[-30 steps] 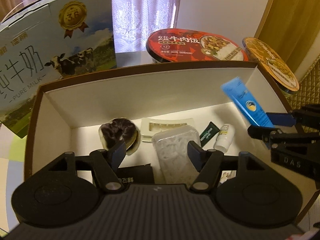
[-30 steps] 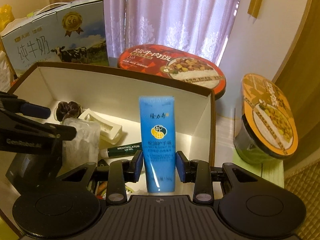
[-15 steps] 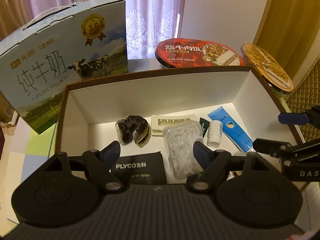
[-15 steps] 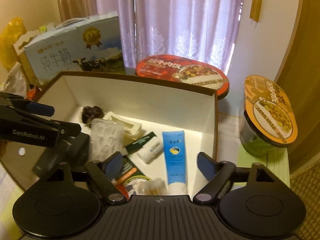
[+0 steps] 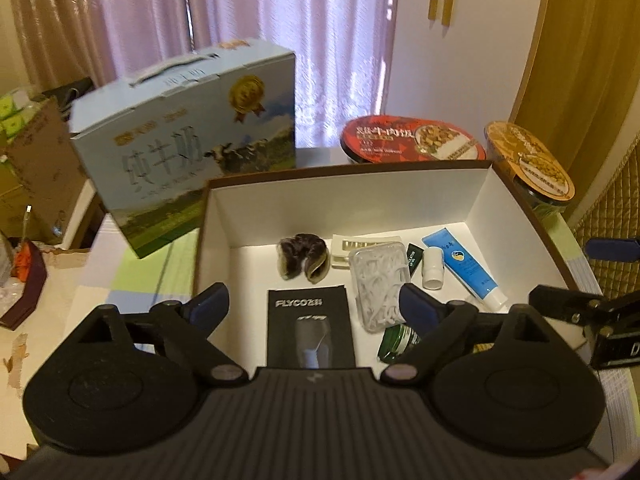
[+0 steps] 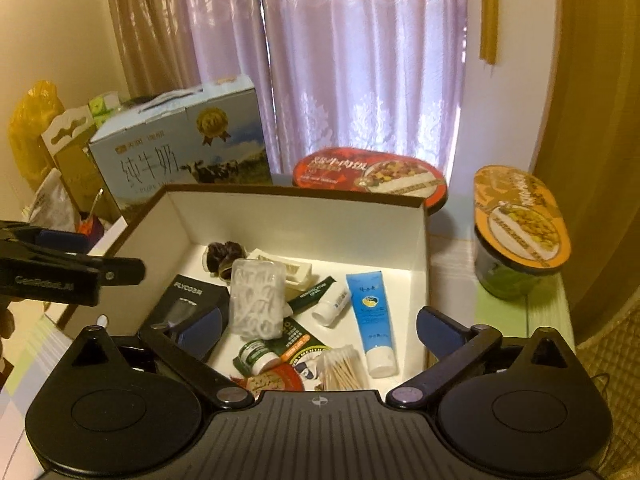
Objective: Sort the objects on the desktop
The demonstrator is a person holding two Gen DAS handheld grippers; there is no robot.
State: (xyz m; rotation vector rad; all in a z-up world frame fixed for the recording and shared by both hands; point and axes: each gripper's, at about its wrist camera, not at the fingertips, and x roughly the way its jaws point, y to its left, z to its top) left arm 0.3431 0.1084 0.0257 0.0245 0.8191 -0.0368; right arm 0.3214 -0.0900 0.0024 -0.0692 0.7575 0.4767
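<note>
The blue plastic hand-cream tube (image 6: 370,312) lies flat on the floor of the white-lined brown cardboard box (image 6: 296,222), near its right wall and just beside the small white bottle (image 6: 331,307). One second ago my right gripper (image 6: 318,328) pinched this tube upright over the box; now the fingers are spread wide and empty, so I judge this placement complete. My left gripper (image 5: 314,308) is likewise spread and holds nothing, above the black shaver carton (image 5: 310,326). Both grippers have drawn back from the box.

View differences:
- The right wrist view shows the bundle of cotton swabs (image 6: 340,368) and a red-and-green printed packet (image 6: 298,350) at the near wall; the left view hides these behind my gripper body.
- The left wrist view shows the dark fabric scrunchie (image 5: 304,254) and the clear floss-pick case (image 5: 378,280) unobstructed.

No loose item appears outside the box.
</note>
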